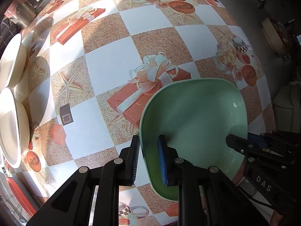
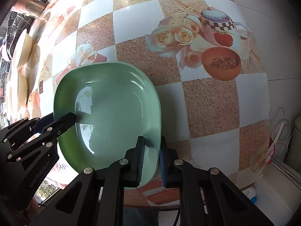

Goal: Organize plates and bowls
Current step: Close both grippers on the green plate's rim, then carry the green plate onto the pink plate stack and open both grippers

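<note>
We have the green plate (image 1: pixel 193 124) pinched at two opposite edges. Our left tool (image 1: pixel 149 160) is clenched on the rim on one side, one pad outside the wall and one inside. Our right tool (image 2: pixel 152 158) is clenched on the far rim in the same way. The plate sits low over the patterned surface (image 1: pixel 105 66), near its front edge; whether it has fully left the cloth we cannot tell.

To do this step well, we judge that both tools should rise together and stay level, so the plate does not tip or twist between the two grips. The glazed rim looks slick, so we would keep both grips firm and move slowly.

The cream bowls (image 1: pixel 11 113) stand at the far left side of the surface, well apart from the plate. If the plate belongs with them, we would carry it across at a steady height and set it down flat before letting go.
</note>
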`<act>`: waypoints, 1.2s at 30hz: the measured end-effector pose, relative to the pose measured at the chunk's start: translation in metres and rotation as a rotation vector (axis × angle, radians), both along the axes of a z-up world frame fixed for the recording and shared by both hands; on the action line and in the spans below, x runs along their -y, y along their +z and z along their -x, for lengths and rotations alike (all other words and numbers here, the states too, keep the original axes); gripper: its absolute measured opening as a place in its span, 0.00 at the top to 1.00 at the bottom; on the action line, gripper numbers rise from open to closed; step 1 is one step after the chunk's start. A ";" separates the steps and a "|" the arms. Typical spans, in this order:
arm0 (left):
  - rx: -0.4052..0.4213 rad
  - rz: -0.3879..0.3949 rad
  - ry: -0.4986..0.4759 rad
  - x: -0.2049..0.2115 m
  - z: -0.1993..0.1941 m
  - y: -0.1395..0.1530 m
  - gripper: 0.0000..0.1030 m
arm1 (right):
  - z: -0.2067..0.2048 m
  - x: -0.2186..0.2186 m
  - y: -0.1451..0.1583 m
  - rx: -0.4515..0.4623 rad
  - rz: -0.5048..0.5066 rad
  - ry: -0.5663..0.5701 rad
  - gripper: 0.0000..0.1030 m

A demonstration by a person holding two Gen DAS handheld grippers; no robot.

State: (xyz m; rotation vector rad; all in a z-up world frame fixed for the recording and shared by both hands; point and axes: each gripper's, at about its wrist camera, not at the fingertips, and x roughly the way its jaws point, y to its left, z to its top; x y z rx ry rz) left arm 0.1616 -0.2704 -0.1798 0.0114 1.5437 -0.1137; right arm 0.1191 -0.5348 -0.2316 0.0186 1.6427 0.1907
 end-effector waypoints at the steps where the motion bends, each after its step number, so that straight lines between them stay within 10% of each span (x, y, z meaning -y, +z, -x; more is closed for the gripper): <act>1: 0.002 -0.001 -0.005 0.002 -0.001 0.000 0.71 | 0.001 -0.001 0.000 0.000 0.003 -0.005 0.84; 5: 0.014 -0.014 -0.092 0.023 -0.005 0.003 0.63 | -0.001 -0.011 -0.002 -0.013 -0.004 -0.022 0.84; 16: 0.071 -0.047 -0.158 -0.004 0.023 0.031 0.80 | 0.031 -0.043 0.004 -0.065 -0.034 -0.027 0.84; 36: 0.134 -0.088 0.087 -0.195 0.104 0.087 0.80 | 0.068 -0.215 0.056 -0.011 -0.069 0.243 0.84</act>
